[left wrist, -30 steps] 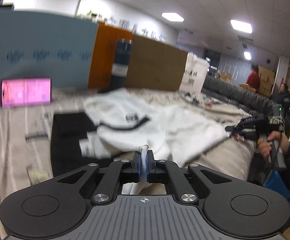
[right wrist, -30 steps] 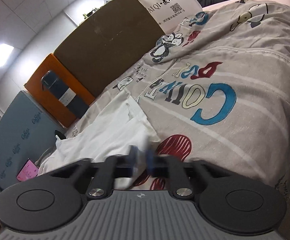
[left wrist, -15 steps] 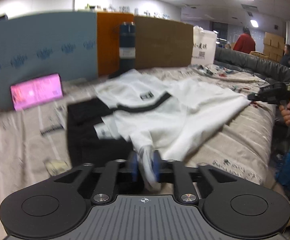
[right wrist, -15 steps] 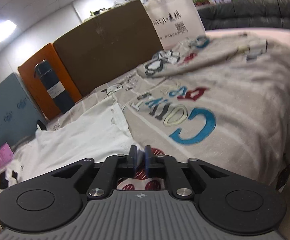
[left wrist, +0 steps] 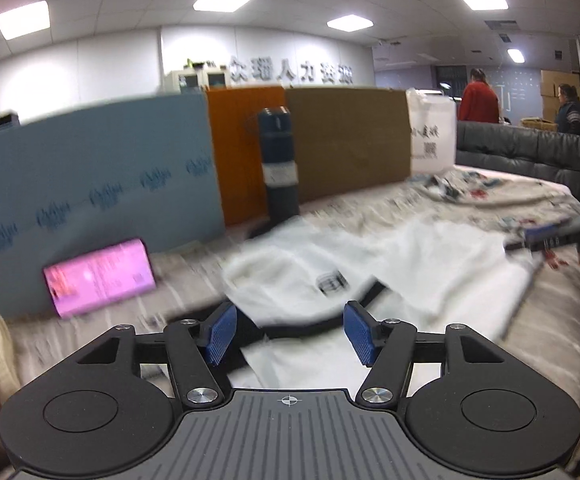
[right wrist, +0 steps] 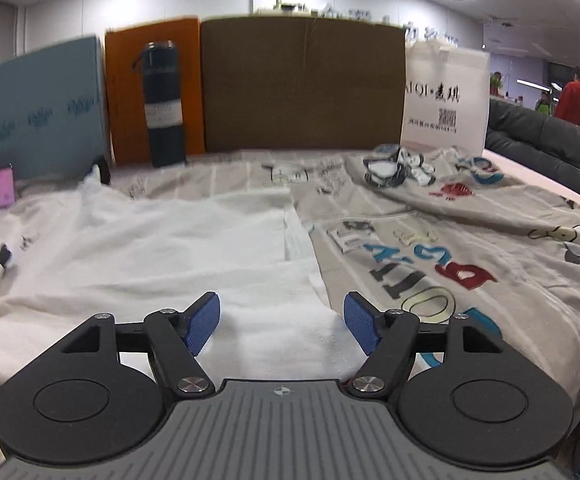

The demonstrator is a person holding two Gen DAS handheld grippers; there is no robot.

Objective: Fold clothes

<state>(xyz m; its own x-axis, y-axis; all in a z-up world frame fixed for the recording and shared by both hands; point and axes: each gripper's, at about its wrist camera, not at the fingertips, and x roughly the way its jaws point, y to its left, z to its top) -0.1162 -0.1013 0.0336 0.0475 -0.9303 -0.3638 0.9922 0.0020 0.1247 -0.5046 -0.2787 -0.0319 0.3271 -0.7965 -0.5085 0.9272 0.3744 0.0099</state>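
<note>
Both my claws are spread wide, holding nothing. The white shirt [right wrist: 162, 248] lies flat on the printed bedsheet [right wrist: 469, 248] — collar end under my left claw [left wrist: 288, 334], hem right under my right claw [right wrist: 282, 322], so it runs lengthwise between them.

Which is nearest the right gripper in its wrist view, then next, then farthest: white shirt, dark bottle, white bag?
1. White shirt: directly under the open right gripper, spreading left.
2. Dark bottle: far back left, against the orange board.
3. White bag: far back right; too close to the bottle to rank surely.
</note>
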